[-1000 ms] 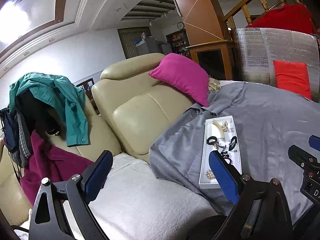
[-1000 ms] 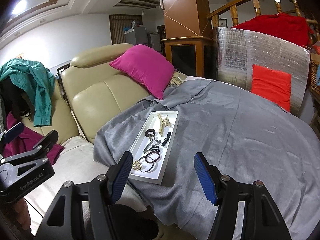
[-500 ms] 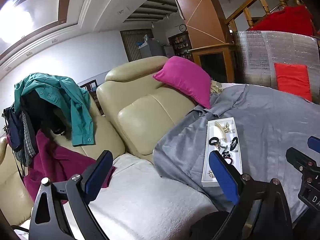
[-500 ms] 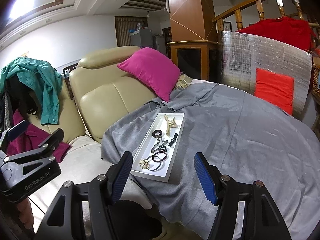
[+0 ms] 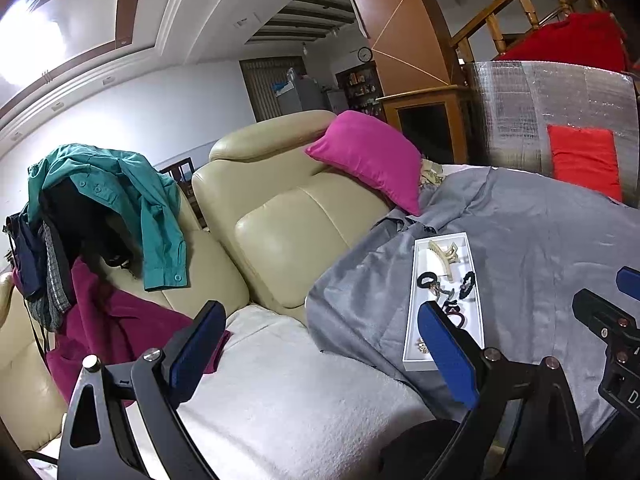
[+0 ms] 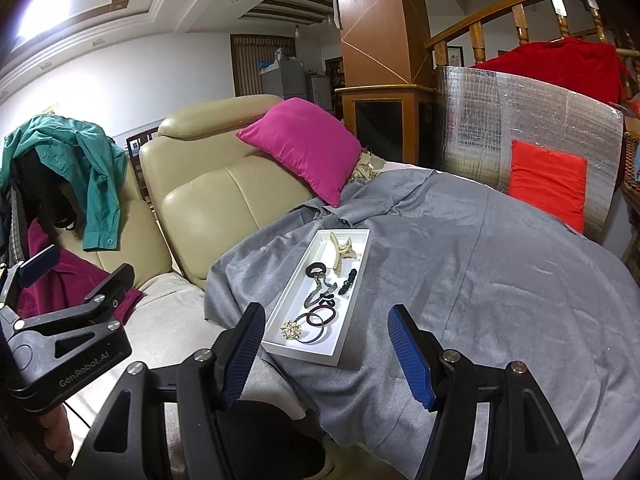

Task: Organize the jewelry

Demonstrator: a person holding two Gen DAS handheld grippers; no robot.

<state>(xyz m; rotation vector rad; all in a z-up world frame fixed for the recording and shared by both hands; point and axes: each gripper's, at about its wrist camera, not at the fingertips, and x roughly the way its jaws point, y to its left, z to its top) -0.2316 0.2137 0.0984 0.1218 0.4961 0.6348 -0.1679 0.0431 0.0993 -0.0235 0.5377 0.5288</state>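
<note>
A white tray [image 6: 352,312] lies on a grey cloth [image 6: 480,264] over the sofa seat. It holds a cream claw clip [image 6: 342,252], black hair ties [image 6: 316,269], a dark ring pair [image 6: 318,322], a gold brooch [image 6: 291,330] and a black clip [image 6: 347,282]. The tray also shows in the left wrist view [image 5: 412,320]. My right gripper [image 6: 330,354] is open and empty, just short of the tray's near end. My left gripper [image 5: 324,352] is open and empty, to the left of the tray over a white seat cover [image 5: 300,392].
A beige sofa back [image 6: 224,200] carries a pink cushion [image 6: 304,148]. Teal and magenta clothes [image 5: 120,200] hang at the left. A silver foil panel [image 6: 520,128] with a red patch stands at the back right.
Both views have shifted slightly; the tray sits a little further right and higher in the frames. Both grippers stay open and empty.
</note>
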